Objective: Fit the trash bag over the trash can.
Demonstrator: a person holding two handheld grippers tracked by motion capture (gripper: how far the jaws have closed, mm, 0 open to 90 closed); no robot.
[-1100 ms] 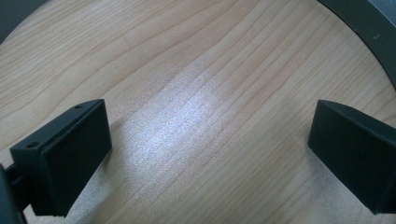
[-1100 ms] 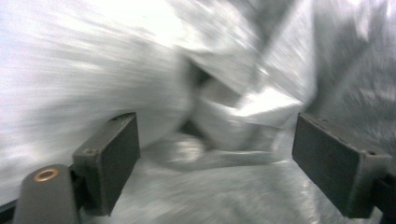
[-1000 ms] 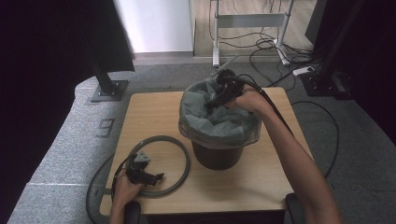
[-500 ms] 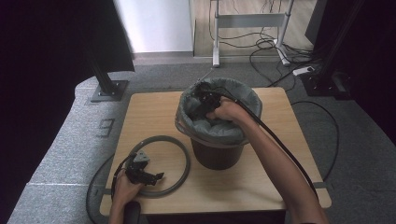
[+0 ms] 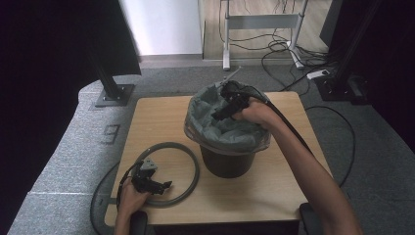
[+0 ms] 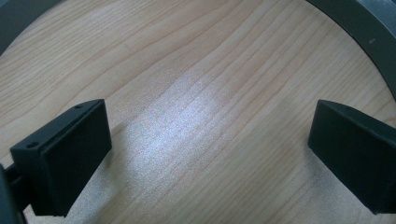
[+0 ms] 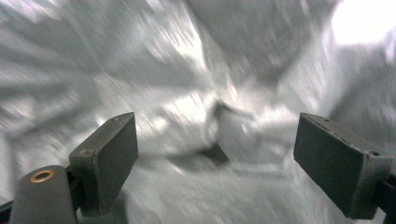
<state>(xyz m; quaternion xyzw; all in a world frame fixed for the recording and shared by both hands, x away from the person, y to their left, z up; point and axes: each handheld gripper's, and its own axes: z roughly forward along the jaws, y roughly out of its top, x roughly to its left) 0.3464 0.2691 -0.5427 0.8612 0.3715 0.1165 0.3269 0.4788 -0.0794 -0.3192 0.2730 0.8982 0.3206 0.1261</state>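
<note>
Setting: a lab or recording studio room, not a home.

- Small wooden table (image 5: 161,122), plain top, standing alone on grey carpet (image 5: 63,161).
- Behind the table: white wall panel (image 5: 161,24) and a strip of wooden floor (image 5: 254,10).
- Behind the table, to its right: metal stand frame (image 5: 259,22) with loose black cables (image 5: 279,49) on the floor (a white power strip (image 5: 318,74) lies among them).
- Left of the table: black stand foot (image 5: 113,93) on a flat base plate, under a dark curtain (image 5: 49,73).
- Right of the table: a second dark stand base (image 5: 342,85), more cable looping across the carpet.
</note>
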